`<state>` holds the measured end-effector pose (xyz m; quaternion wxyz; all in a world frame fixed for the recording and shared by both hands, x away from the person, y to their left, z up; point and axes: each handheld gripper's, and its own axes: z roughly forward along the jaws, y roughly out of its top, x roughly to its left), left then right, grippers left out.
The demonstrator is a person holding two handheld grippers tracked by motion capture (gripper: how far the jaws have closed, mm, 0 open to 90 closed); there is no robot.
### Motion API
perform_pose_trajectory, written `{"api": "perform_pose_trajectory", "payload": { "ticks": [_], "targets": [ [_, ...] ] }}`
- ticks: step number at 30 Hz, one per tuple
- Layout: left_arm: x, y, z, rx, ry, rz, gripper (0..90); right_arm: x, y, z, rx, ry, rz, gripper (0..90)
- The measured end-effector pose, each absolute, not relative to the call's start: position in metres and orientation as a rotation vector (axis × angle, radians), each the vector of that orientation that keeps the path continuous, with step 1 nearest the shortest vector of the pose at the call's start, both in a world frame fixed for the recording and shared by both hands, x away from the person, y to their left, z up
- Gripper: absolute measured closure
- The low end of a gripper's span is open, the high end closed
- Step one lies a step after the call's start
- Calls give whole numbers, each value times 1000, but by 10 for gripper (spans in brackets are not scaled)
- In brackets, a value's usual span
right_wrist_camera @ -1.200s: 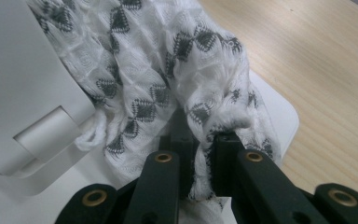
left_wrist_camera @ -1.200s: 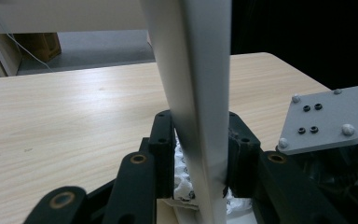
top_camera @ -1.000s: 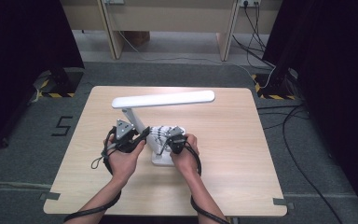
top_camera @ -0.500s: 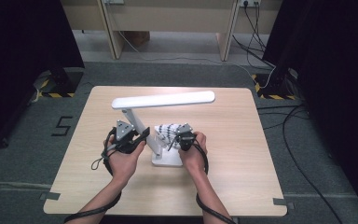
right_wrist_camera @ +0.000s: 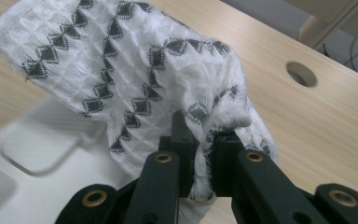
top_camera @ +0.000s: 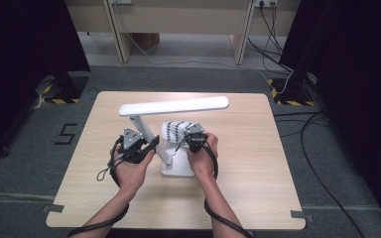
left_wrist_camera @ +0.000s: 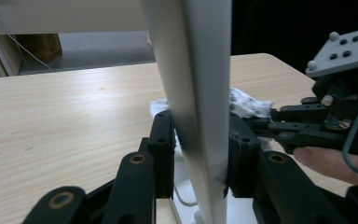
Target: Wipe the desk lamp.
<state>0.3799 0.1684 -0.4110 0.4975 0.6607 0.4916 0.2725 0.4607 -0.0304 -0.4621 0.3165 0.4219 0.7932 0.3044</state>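
Observation:
A white desk lamp [top_camera: 173,105] stands mid-table, its flat base [top_camera: 178,168] near the person's hands. My left gripper [top_camera: 151,144] is shut on the lamp's slanted stem [left_wrist_camera: 198,93], one jaw on each side. A white cloth with grey diamond marks [top_camera: 177,130] lies bunched behind the base. My right gripper [right_wrist_camera: 199,161] is shut on a fold of that cloth [right_wrist_camera: 135,79], which hangs over the lamp base [right_wrist_camera: 37,186]. In the left gripper view the right gripper [left_wrist_camera: 279,126] reaches in from the right toward the cloth [left_wrist_camera: 247,103].
The wooden table [top_camera: 248,193] has bare room at left, right and front. A round cable hole [right_wrist_camera: 301,73] sits in the tabletop beyond the cloth. Cables [top_camera: 278,29] trail over the floor at the back right.
The right hand has moved forward and a little right, carrying the cloth from over the lamp base toward the table's far side. The left gripper has stayed on the stem.

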Motion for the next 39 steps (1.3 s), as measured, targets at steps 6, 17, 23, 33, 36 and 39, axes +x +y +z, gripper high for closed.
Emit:
{"api": "perform_pose_trajectory", "payload": {
  "ticks": [6, 17, 23, 33, 36, 39],
  "targets": [
    [380, 169, -411, 1601, 1187, 660, 677, 466, -4, -463, 1043, 2142, 849, 833],
    [380, 169, -411, 1599, 1186, 657, 677, 477, 18, -483, 1011, 2253, 830, 832],
    [379, 170, -412, 1595, 1190, 657, 680, 478, 18, -489, 1001, 2264, 816, 831],
    [378, 168, -412, 1588, 1193, 668, 699, 478, -2, -494, 1031, 2228, 795, 829],
    [378, 168, -412, 1586, 1195, 671, 703, 478, -7, -494, 1033, 2220, 785, 830],
    [377, 167, -412, 1586, 1195, 673, 704, 477, -12, -494, 1040, 2210, 777, 830]
  ]
}}
